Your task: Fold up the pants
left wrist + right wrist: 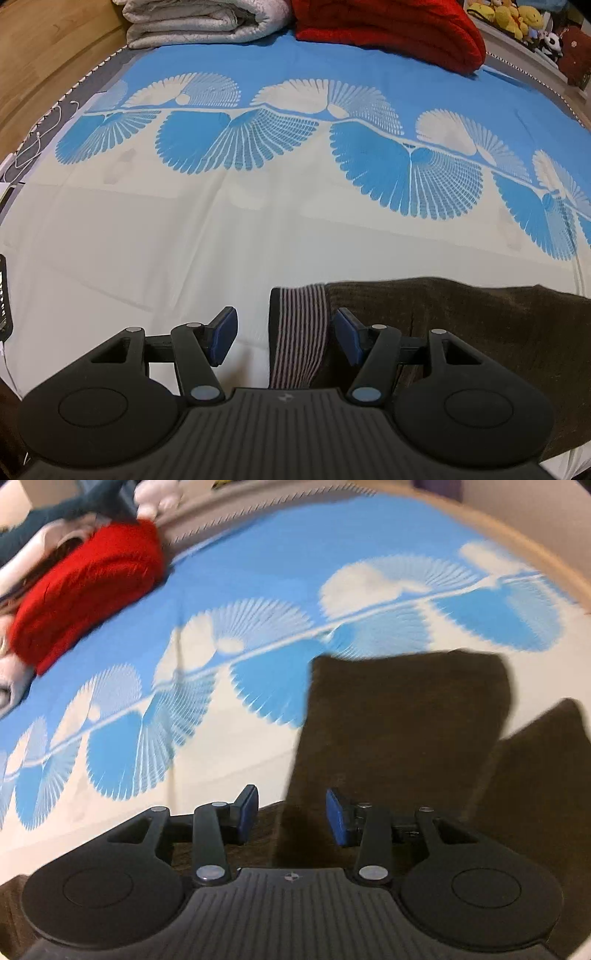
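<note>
Lying on the bed sheet (147,240), the brown pants (480,332) spread flat near the front edge. In the left wrist view their striped waistband (299,332) sits between the two blue pads (223,336) of the left gripper (284,338), and the brown cloth runs off to the right. The fingers of this gripper stand wide apart and hold nothing; whether the pads touch the cloth I cannot tell.

In the right wrist view, which is blurred, the right gripper (291,821) is over the pants (399,720), its fingers also spread and empty. Two leg parts show, one ahead and one at the right edge.

At the far side of the bed lie a red blanket (391,29) and a folded grey quilt (199,22). No container is visible in either view.
</note>
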